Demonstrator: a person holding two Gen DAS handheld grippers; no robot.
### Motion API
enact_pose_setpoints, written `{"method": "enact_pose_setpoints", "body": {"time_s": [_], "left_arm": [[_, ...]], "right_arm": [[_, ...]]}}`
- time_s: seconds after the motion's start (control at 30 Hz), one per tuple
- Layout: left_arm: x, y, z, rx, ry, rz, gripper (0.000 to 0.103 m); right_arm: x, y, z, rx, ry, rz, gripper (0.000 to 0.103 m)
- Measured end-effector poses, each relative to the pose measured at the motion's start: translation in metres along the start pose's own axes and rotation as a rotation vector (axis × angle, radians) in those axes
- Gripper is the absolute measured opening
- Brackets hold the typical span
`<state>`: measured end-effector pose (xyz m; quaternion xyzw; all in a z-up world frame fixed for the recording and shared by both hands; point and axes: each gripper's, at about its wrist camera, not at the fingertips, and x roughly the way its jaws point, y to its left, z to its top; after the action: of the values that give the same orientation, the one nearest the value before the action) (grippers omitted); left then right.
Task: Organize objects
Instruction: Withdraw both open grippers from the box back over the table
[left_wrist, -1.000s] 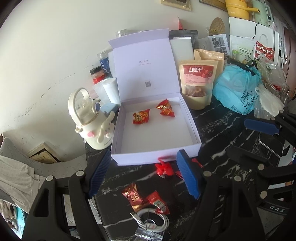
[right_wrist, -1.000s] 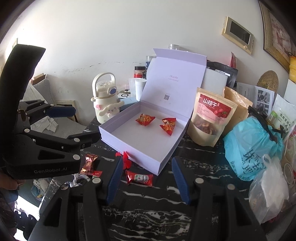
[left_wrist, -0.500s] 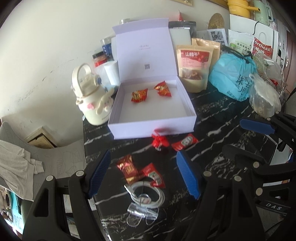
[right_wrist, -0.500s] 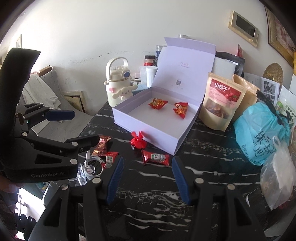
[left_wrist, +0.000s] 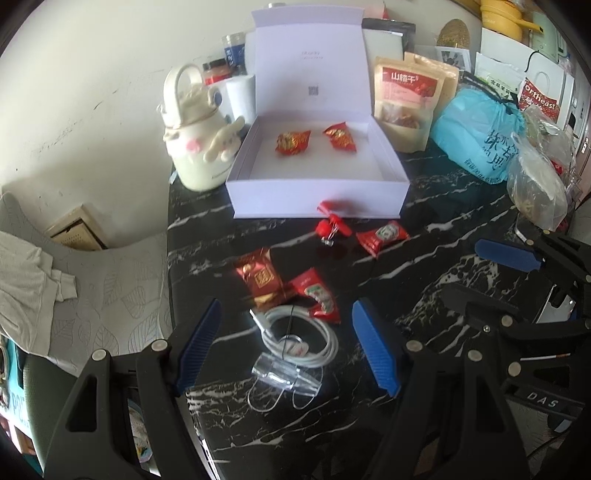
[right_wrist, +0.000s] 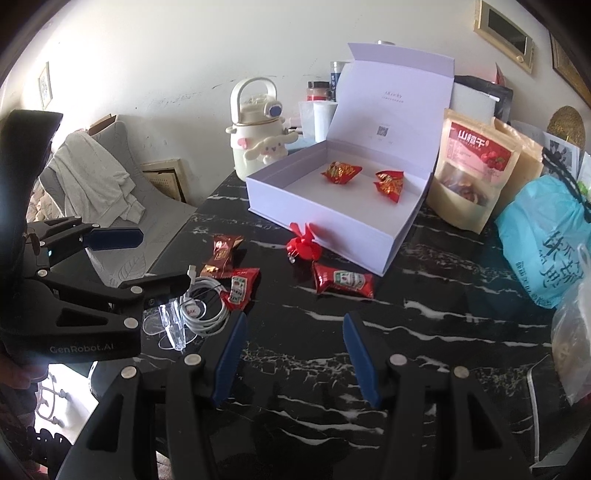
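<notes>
Both claws tilt steeply down over the black marbled tabletop (right_wrist: 424, 325), each with jaws parted and nothing between them. The left claw (left_wrist: 284, 343) hangs above a coiled white cable (left_wrist: 314, 339), with a dark red candy packet (left_wrist: 260, 277) and a ketchup sachet (left_wrist: 319, 295) just beyond it. The right claw (right_wrist: 293, 350) points toward another ketchup sachet (right_wrist: 341, 282) lying near a red bow (right_wrist: 304, 243) in front of the open white box (right_wrist: 332, 210), which holds two red candies (right_wrist: 341, 171).
</notes>
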<state>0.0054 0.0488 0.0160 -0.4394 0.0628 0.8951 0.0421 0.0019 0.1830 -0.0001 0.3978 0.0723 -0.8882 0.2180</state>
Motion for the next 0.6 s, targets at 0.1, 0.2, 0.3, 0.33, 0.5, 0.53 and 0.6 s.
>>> {"method": "enact_pose_setpoints", "body": {"time_s": [0.1, 0.2, 0.3, 0.33, 0.5, 0.53, 0.6], "left_arm": [[0.006, 0.002, -0.008, -0.013, 0.018, -0.003, 0.074], [0.013, 0.006, -0.015, -0.029, 0.042, -0.02, 0.076], [0.021, 0.01, -0.023, -0.046, 0.057, -0.053, 0.076], [0.023, 0.011, -0.024, -0.052, 0.062, -0.062, 0.076], [0.034, 0.019, -0.03, -0.083, 0.084, -0.096, 0.076], [0.035, 0.02, -0.031, -0.085, 0.084, -0.097, 0.076], [0.037, 0.023, -0.033, -0.084, 0.084, -0.098, 0.076]], "right_arm": [[0.009, 0.0, -0.004, 0.005, 0.022, 0.017, 0.055], [0.017, -0.001, -0.007, 0.013, 0.043, 0.033, 0.055], [0.026, -0.001, -0.01, 0.008, 0.061, 0.053, 0.055], [0.028, 0.0, -0.011, 0.003, 0.067, 0.058, 0.055], [0.04, 0.004, -0.014, -0.01, 0.092, 0.09, 0.055], [0.041, 0.004, -0.015, -0.009, 0.093, 0.094, 0.055], [0.045, 0.004, -0.016, -0.008, 0.1, 0.102, 0.055]]}}
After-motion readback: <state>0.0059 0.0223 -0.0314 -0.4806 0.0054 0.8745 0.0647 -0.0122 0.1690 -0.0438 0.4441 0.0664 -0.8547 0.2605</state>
